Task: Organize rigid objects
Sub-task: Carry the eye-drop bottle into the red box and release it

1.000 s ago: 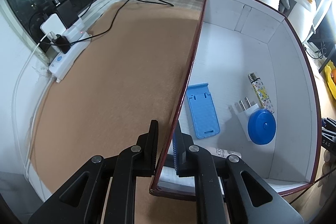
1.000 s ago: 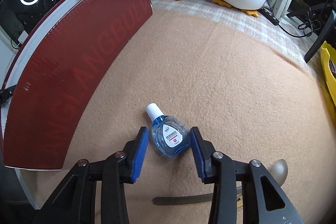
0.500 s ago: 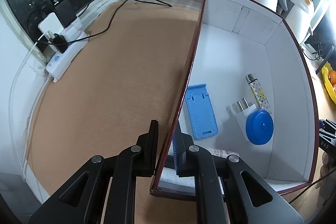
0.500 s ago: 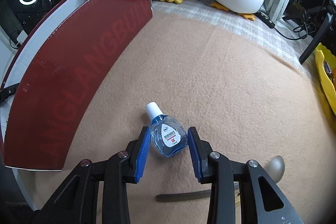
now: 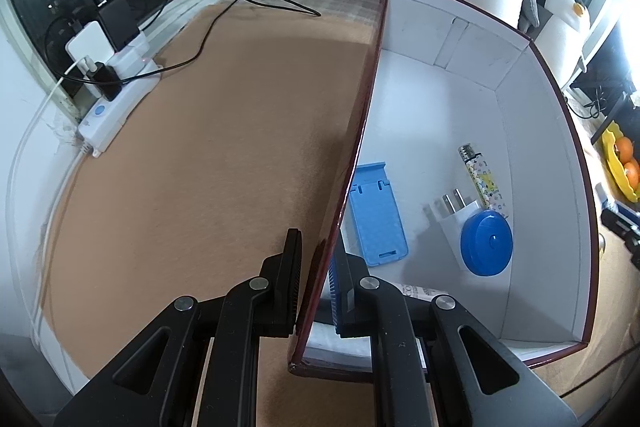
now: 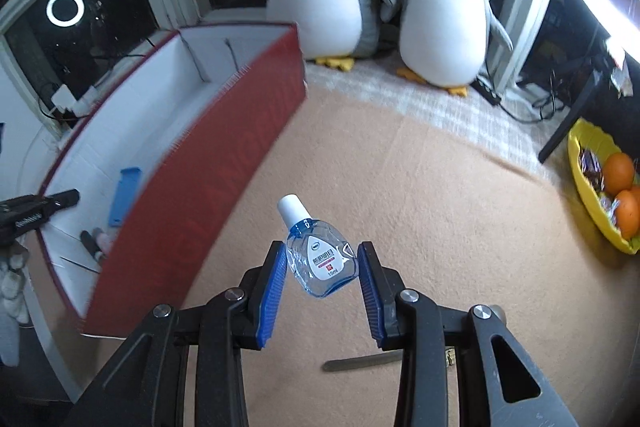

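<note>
1. We keep the left tool (image 5: 314, 291) clamped on the near wall of the box (image 5: 536, 155), one pad outside, one inside.
2. Already in the box: a blue stand (image 5: 378, 215), a plug (image 5: 454, 215), a round blue case (image 5: 486, 247) and a lighter (image 5: 482, 179).
3. We hold the bottle (image 6: 318, 259) in the right tool (image 6: 322, 283), clear of the surface (image 6: 440, 211), just right of the box.
4. The bottle is light, stiff plastic and likely slick. We judge the flat-sided body the best place to grip, not the white cap.
</note>
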`<state>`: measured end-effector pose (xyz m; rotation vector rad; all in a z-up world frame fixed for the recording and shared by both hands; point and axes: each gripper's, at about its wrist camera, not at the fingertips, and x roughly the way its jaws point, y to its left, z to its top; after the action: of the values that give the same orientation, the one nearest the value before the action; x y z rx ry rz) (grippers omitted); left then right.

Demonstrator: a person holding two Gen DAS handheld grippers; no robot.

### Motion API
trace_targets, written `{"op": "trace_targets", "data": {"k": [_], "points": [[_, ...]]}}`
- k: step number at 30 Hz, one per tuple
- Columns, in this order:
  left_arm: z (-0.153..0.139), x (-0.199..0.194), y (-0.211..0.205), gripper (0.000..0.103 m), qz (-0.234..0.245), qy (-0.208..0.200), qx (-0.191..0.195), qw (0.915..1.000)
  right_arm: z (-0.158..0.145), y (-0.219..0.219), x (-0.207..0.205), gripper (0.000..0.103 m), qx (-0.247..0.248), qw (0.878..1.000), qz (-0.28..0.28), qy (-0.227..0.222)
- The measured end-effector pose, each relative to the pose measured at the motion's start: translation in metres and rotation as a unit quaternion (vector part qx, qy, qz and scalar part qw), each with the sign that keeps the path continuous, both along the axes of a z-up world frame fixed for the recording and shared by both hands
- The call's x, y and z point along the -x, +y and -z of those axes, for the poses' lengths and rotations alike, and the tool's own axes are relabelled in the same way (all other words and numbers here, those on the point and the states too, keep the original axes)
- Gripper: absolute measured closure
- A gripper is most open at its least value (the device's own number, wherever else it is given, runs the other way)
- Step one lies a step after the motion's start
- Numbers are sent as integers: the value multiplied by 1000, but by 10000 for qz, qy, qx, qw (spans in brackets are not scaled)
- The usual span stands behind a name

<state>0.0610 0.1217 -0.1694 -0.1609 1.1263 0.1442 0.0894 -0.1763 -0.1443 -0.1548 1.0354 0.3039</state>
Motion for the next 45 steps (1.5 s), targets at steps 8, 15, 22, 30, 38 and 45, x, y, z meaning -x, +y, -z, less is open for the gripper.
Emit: {"op": "trace_targets", "data": {"k": [8,15,22,30,38,45], "points": [[-3,3,3,93,82,-104,93,9999,-34,47,20,70,-155,9985,-447,-260],[-5,7,6,93,139,-227,178,9995,-40,94,37,70,-176,9956,-887,-251],[-7,10,8,96,176,-329,241,9990,-28,126,48,70,-58,9935,-1132,-91],[-7,11,8,97,252,-394,275,9985,-12,141,49,70,-14,9937,-1116,91],[-7,12,8,97,283,-418,291,9983,-5,150,48,70,48,9936,-1113,182],[-7,12,8,97,279,-413,289,9983,-6,151,48,66,10,9943,-1049,178]]}}
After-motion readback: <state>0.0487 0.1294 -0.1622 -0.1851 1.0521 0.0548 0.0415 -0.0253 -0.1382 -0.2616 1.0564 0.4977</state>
